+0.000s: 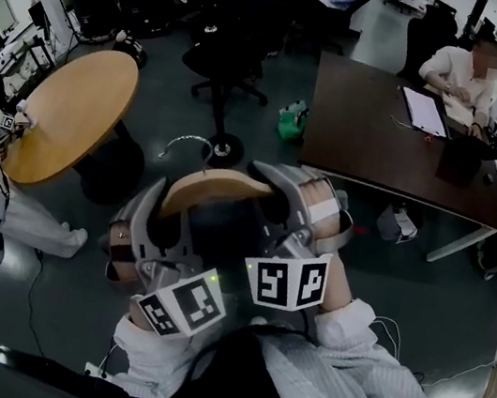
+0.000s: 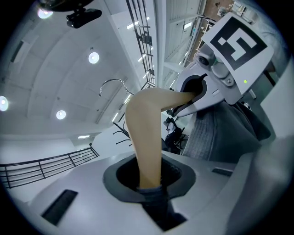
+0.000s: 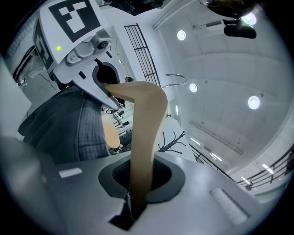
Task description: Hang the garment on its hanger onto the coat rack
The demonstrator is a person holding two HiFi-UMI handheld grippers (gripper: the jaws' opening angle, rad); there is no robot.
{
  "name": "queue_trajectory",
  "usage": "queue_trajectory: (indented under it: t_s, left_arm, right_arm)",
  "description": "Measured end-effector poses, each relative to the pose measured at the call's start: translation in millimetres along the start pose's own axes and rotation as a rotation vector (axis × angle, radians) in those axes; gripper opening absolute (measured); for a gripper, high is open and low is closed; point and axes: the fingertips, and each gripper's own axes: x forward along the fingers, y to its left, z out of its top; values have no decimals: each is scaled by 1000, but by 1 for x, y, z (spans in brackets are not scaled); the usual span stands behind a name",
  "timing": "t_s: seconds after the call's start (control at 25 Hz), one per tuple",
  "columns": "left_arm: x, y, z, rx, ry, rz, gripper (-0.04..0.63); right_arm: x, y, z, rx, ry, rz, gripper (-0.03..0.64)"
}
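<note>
- The left claw (image 2: pixel 149 186) is clenched on one arm of the wooden hanger (image 1: pixel 217 188). A fold of dark cloth seems to be pinched in with the wood at the jaws.
- The right claw (image 3: pixel 138 195) is clenched on the hanger's other arm, wood between its pads.
- The hanger is held up in the air in front of the person, resting on nothing. Its metal hook (image 1: pixel 190 142) points away from the body.
- The grey garment (image 2: pixel 216 133) hangs from the hanger, bunched between and below the two claws.
- The coat rack (image 3: pixel 172 140) shows only as small dark branches far off in the gripper views. I cannot tell which peg is free.
- My judgement is that this is the carry and approach, with the hanging itself not yet begun.
- To do it well, grip both arms evenly so the hanger stays level and the garment does not slide toward one end.
- Turn the hook's open side toward the chosen peg before closing in.
- Bring the hook above the peg, then lower it straight down until the peg takes the weight.
- Loosen one claw at a time, and only once the hook is seated, or the hanger may tip.
</note>
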Motion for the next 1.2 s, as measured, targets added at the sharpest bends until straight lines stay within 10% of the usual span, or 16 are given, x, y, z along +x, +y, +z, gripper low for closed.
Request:
queue_trajectory:
  t_s: [1.2]
  left_arm:
    - [397,64,-165,9,-130,-119,67]
  right_arm:
    - [416,9,-91,59,134,-75,21]
